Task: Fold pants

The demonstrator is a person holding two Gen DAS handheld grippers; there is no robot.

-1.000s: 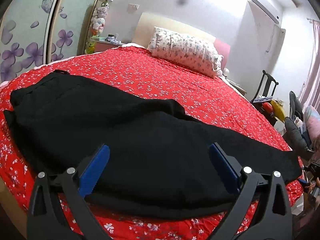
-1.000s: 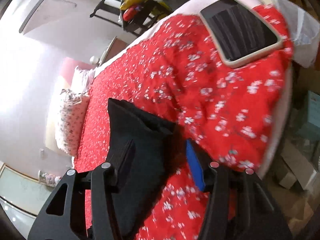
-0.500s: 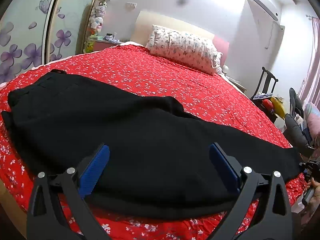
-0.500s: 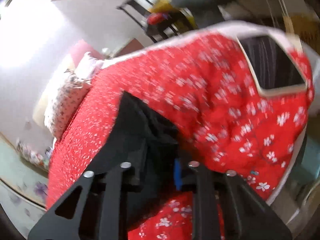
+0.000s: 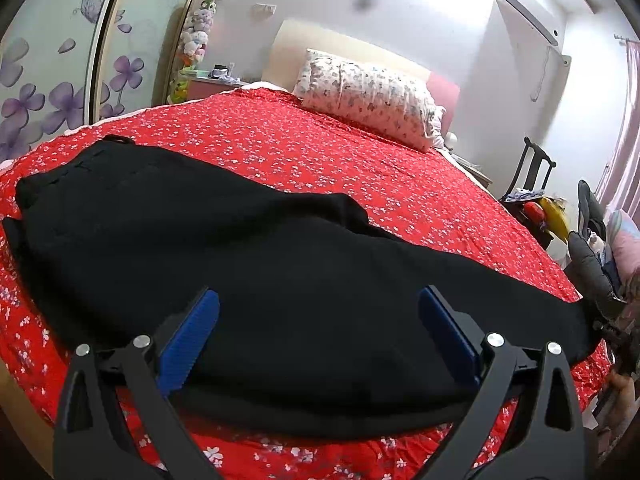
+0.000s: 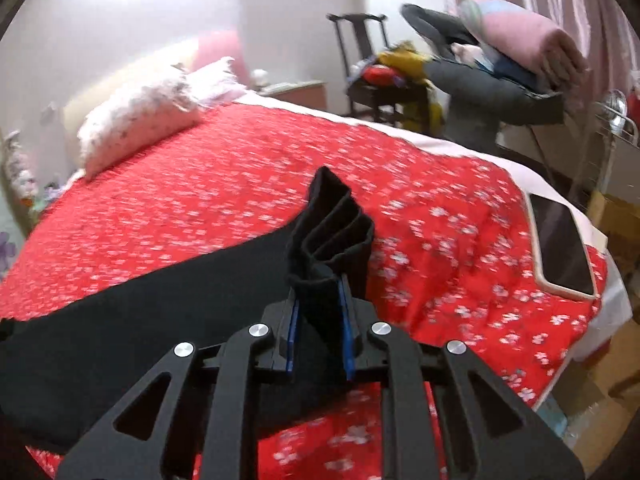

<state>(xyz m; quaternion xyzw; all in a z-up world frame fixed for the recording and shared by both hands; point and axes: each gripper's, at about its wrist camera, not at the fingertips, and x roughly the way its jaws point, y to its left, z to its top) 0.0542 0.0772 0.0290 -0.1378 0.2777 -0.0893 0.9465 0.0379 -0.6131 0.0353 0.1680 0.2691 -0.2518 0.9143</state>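
Blue-padded right gripper (image 6: pixel 318 328) is clamped on the bunched hem end of the long black fabric pants (image 5: pixel 248 280) — lifted off the red floral bedspread (image 5: pixel 360 168). Left gripper (image 5: pixel 318 332) is spread wide, empty, over mid-leg. Pants' long axis runs left-right: waistband far left, hems right — right gripper nearer.

The pants (image 5: pixel 248 280) are plain black, lying on a bedspread (image 5: pixel 320 160) of bright red scattered with small white blossoms. At the head of the bedspread, the pillow (image 5: pixel 368 100) is white with a fine floral print. Both hand-held grippers are black with blue pads (image 5: pixel 188 340).
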